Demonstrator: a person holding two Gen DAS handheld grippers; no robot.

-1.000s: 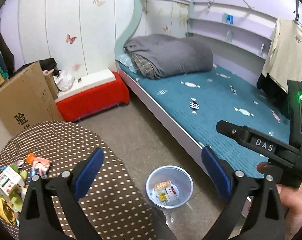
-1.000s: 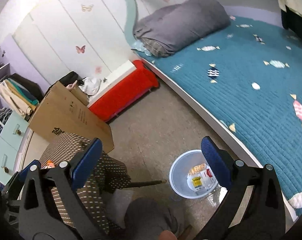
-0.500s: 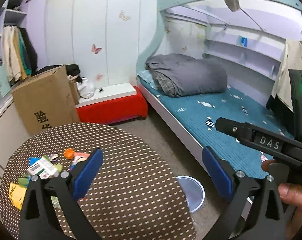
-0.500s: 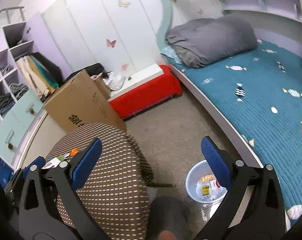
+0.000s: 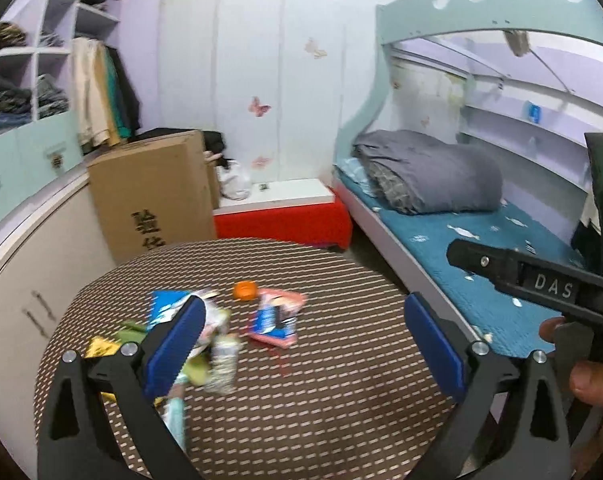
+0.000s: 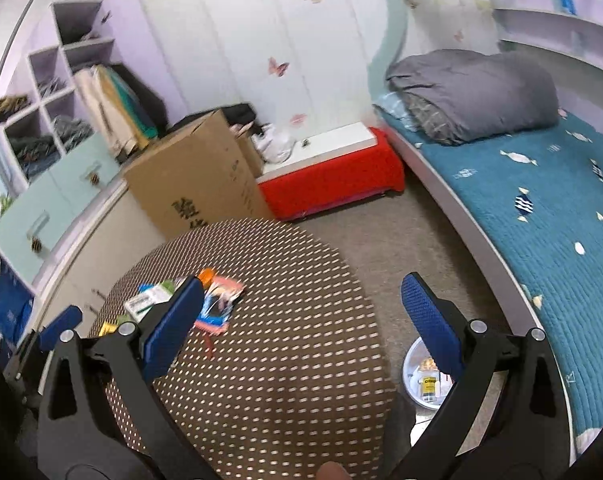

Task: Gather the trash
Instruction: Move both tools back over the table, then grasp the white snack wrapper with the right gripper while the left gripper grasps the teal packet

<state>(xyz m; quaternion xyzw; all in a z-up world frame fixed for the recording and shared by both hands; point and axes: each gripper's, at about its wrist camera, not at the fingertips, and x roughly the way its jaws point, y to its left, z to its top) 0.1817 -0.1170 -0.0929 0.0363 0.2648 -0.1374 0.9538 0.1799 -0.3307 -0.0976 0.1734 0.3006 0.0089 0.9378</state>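
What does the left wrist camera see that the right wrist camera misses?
Only the left wrist view shows the right claw from the side, a hand holding it, and the bunk's arch. Only the right wrist view shows the bin on the floor, with trash inside. Both show the dotted table, its wrappers, the cardboard box and the bed.

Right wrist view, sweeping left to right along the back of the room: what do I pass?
Wardrobe shelves → cardboard box → red bench → grey folded quilt on the bed.
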